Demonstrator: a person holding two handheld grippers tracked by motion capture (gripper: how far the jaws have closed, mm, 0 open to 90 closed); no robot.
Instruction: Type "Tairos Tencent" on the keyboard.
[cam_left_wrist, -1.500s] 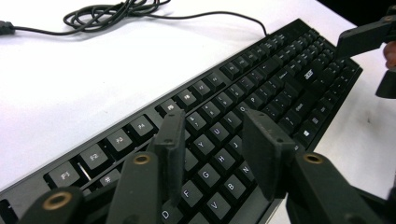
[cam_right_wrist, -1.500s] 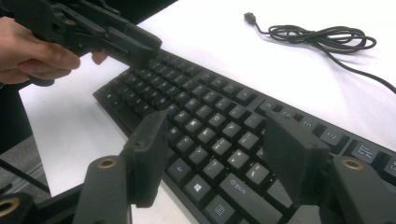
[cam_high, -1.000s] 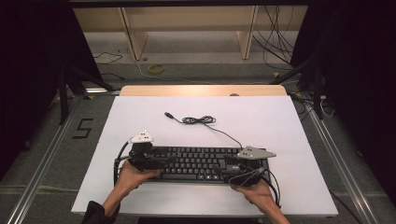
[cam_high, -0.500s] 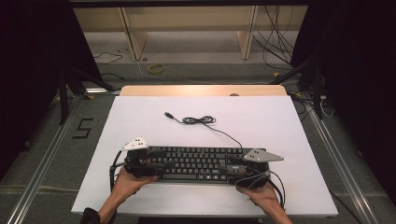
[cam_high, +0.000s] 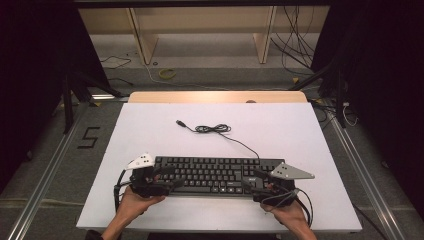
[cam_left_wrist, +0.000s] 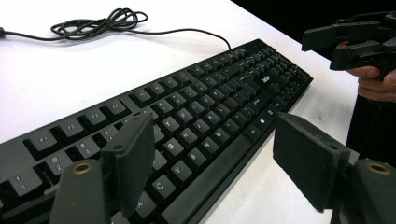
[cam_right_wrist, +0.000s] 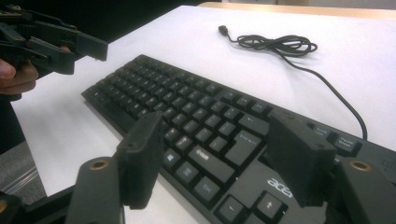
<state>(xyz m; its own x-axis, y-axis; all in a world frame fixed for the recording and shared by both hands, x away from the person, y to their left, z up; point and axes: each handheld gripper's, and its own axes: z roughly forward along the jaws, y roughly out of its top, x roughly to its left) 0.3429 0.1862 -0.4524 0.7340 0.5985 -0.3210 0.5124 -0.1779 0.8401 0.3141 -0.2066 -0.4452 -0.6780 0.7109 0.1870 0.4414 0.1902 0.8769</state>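
Observation:
A black keyboard (cam_high: 215, 174) lies flat near the front of the white table (cam_high: 280, 125). Its cable runs back to a loose coil (cam_high: 213, 129) and a USB plug (cam_high: 179, 122). My left gripper (cam_high: 167, 178) sits at the keyboard's left end, open. In the left gripper view (cam_left_wrist: 219, 158) one jaw hangs over the keys (cam_left_wrist: 196, 116) and the other over the table in front of the keyboard's front edge. My right gripper (cam_high: 257, 180) is open at the right end. Its jaws (cam_right_wrist: 219, 154) stand over the keys (cam_right_wrist: 187, 116) near the arrow cluster.
A wooden strip (cam_high: 215, 96) borders the table's far edge, with shelving legs and floor cables beyond. The opposite gripper shows at the far end of each gripper view (cam_left_wrist: 355, 39) (cam_right_wrist: 51, 42). Bare white table lies behind and beside the keyboard.
Both grippers have drawn slightly outward and toward the near edge along the keyboard's ends. The keyboard and its cable have stayed put.

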